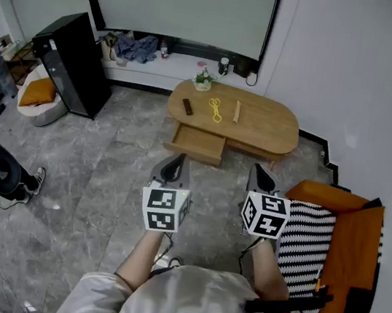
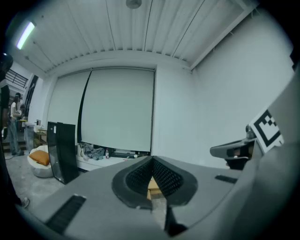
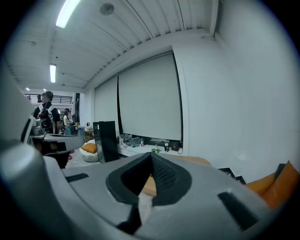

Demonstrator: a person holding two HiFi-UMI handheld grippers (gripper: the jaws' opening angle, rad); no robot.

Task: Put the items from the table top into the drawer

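Note:
An oval wooden coffee table (image 1: 263,126) stands across the room, and its drawer (image 1: 198,145) is pulled open toward me. On the tabletop lie a dark bar-shaped item (image 1: 187,106), a yellow looped thing (image 1: 215,109) and a short wooden stick (image 1: 237,111). A small potted plant (image 1: 203,81) sits at its far edge. My left gripper (image 1: 177,159) and right gripper (image 1: 260,170) hang side by side over the floor, well short of the drawer. Both are shut with nothing between them. In each gripper view the left gripper (image 2: 151,161) and right gripper (image 3: 151,157) show only a sliver of table.
A black cabinet (image 1: 74,63) stands at the left beside a white beanbag with an orange cushion (image 1: 38,94). An orange and striped chair (image 1: 330,240) is close on my right. Clothes lie on the window ledge (image 1: 136,48). A person (image 3: 47,117) stands far off.

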